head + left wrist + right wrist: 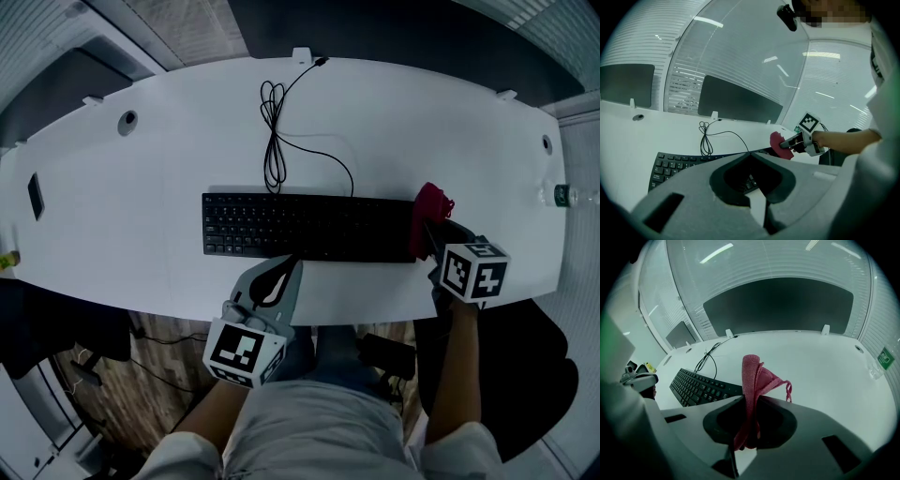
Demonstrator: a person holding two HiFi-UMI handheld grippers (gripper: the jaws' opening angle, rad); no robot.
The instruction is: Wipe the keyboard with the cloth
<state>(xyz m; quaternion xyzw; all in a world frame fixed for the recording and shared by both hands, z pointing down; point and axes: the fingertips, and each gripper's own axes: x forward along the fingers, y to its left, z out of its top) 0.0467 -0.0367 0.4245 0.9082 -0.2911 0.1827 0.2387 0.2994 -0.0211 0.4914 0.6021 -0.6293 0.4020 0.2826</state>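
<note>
Right now the red cloth (431, 204) stands bunched at the 3 o'clock end of the black keyboard (300, 227). It is pinched between the closed jaws of the right hand-held gripper (427, 232), which reaches in from 5 o'clock with the forearm straight behind it. The keyboard lies across the middle of the white counter (450, 122). Open surface spreads toward 9 and 12 o'clock, crossed only by the looped cable (274, 131) running to the far edge. The left hand-held gripper (292, 262), jaws together on nothing, points from 6 o'clock at the keyboard's near edge.
</note>
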